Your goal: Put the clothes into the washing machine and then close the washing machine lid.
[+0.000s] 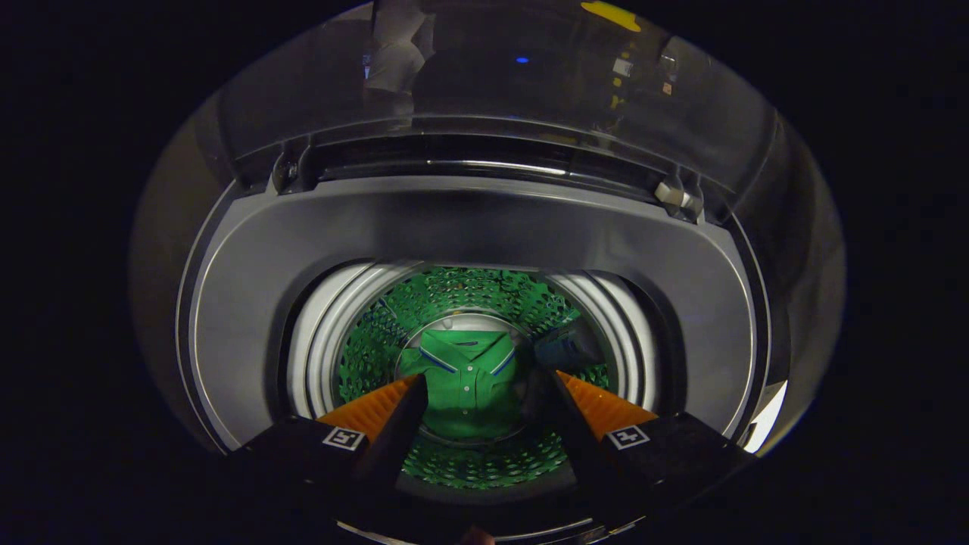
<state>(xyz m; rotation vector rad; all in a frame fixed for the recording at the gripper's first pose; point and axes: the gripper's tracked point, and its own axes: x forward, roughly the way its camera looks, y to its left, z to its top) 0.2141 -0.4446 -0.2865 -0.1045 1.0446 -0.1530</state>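
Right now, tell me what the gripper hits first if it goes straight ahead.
Probably the green shirt on the drum floor. The gripper is open, holding nothing, and points down through the washer's mouth with the shirt between its fingers. Nothing seems to lie in between, though depth is hard to judge.

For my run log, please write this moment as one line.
gripper: open, above drum | green shirt: in drum, released | lid: up | next: close lid
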